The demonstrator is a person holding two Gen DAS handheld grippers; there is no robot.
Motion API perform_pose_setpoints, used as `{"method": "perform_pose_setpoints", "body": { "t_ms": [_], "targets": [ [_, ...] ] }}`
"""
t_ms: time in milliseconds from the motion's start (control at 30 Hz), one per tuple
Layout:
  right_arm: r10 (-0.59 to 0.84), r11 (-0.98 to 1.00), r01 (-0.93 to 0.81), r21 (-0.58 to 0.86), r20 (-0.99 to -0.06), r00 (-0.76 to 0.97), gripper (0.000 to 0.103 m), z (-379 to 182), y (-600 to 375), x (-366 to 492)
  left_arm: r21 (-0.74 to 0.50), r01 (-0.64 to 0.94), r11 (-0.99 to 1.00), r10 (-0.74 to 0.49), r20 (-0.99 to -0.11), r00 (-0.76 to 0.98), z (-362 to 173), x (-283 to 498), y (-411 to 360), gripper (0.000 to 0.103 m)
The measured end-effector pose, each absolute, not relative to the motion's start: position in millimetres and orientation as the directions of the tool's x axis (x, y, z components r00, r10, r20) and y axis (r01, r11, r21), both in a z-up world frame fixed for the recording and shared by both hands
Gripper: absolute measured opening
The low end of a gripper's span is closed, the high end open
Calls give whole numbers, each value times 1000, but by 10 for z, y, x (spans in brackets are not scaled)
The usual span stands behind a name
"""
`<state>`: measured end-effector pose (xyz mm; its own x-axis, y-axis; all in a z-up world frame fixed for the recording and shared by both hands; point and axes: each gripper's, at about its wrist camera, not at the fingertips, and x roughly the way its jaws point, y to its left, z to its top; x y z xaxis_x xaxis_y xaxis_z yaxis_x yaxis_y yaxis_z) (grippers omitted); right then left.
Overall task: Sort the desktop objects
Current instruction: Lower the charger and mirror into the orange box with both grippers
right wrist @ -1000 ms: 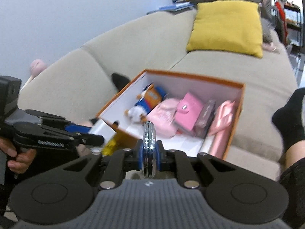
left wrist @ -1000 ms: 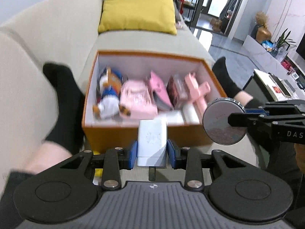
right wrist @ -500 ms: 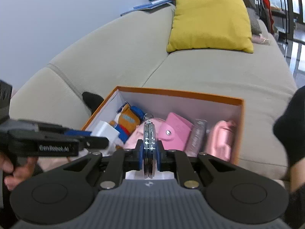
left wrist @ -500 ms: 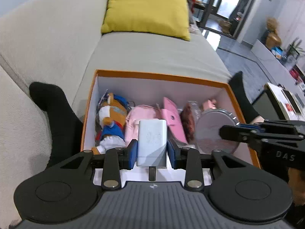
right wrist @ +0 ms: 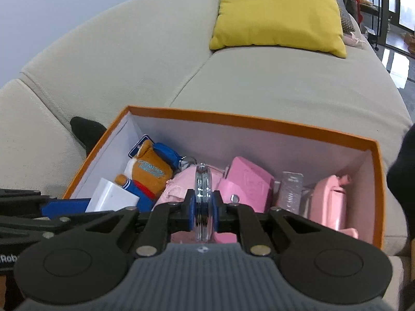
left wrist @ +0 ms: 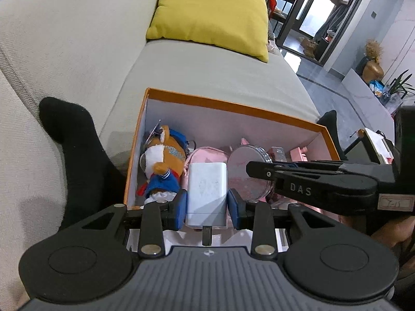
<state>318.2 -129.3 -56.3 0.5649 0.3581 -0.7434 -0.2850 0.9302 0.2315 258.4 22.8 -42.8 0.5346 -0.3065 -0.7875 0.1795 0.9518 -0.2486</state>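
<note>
An orange box point(left wrist: 228, 103) point(right wrist: 259, 122) sits on the beige sofa. It holds a plush toy point(left wrist: 163, 165) point(right wrist: 147, 173), a pink pouch point(right wrist: 179, 186), a pink case point(right wrist: 246, 181), a small silver packet point(right wrist: 291, 191) and a pink item point(right wrist: 332, 204). My left gripper point(left wrist: 207, 204) is shut on a white charger point(left wrist: 207, 191) point(right wrist: 111, 198), held over the box's near left part. My right gripper point(right wrist: 203, 212) is shut on a round compact mirror point(right wrist: 203, 202) point(left wrist: 246, 173), held edge-on over the box's middle.
A yellow cushion point(left wrist: 212, 10) point(right wrist: 277, 13) lies on the sofa beyond the box. A foot in a black sock point(left wrist: 75, 150) rests left of the box, another point(left wrist: 330, 124) to its right. A low table point(left wrist: 376, 142) stands at the right.
Both grippers have moved forward and down over the box with their loads still held. The mirror has shifted left, close beside the charger.
</note>
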Motion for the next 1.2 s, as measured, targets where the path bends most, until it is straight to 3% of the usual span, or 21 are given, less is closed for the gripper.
{"method": "perform_pose_setpoints", "body": {
  "t_ms": [333,767,1200],
  "targets": [
    [282,954,-265,141,-720,634,14,-340,-1536,3056,-270,215,939,-342,-807,482,-450,2742,15,38],
    [289,957,-192,218,-775,562,14,-350,-1709,3367,-385,224,895,-443,-817,368,-824,3175,-303,38],
    [291,956,-176,233,-799,527,14,-476,-1657,3514,-360,221,906,-418,-841,343,-964,3187,-304,38]
  ]
}}
